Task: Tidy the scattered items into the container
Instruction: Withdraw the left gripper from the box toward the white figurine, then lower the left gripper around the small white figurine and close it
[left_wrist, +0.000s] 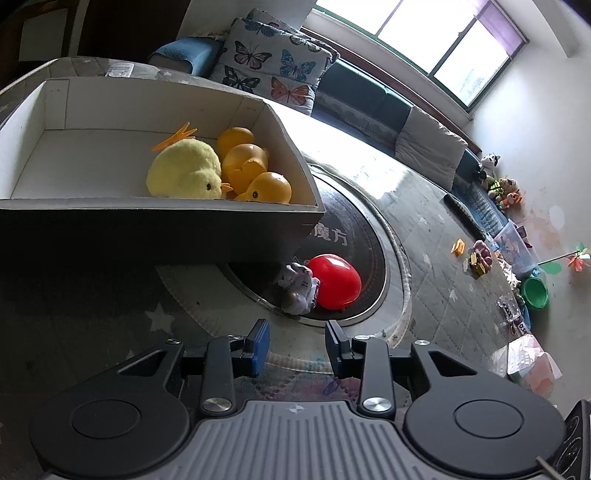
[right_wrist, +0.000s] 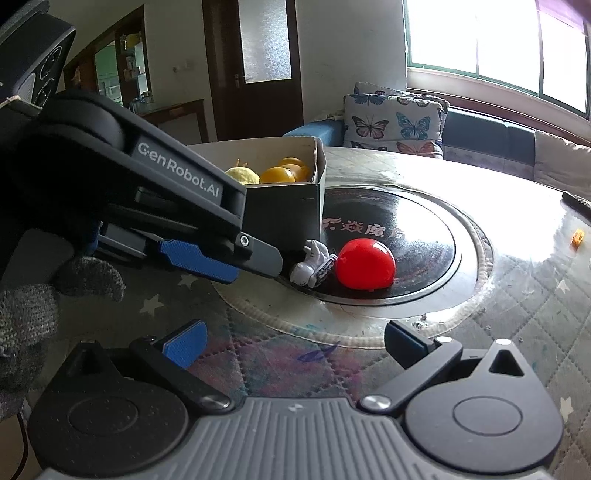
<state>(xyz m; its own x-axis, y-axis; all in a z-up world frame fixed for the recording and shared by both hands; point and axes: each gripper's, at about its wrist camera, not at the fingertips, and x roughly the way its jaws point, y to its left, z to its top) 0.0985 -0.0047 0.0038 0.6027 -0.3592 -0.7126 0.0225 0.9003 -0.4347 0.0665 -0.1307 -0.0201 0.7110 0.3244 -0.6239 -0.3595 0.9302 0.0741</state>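
A red ball (left_wrist: 334, 282) (right_wrist: 365, 264) and a small white astronaut figure (left_wrist: 299, 288) (right_wrist: 312, 266) lie side by side on the black round plate (left_wrist: 347, 221) (right_wrist: 406, 221), just beside the cardboard box (left_wrist: 147, 214) (right_wrist: 288, 210). Inside the box are a yellow plush chick (left_wrist: 184, 171) and yellow toy ducks (left_wrist: 266, 186). My left gripper (left_wrist: 297, 332) (right_wrist: 271, 264) is open and holds nothing, its fingertips just short of the astronaut. My right gripper (right_wrist: 295, 343) stands wide open, nearer the table's front, nothing between its fingers.
A quilted cover (right_wrist: 517, 314) lies over the round table. Butterfly cushions (left_wrist: 266, 62) (right_wrist: 395, 118) and a sofa stand behind. A dark remote (left_wrist: 461, 214), small toys (left_wrist: 478, 258), a clear tub (left_wrist: 515, 247) and a green bowl (left_wrist: 535, 291) lie far right. A gloved hand (right_wrist: 29, 314) holds the left gripper.
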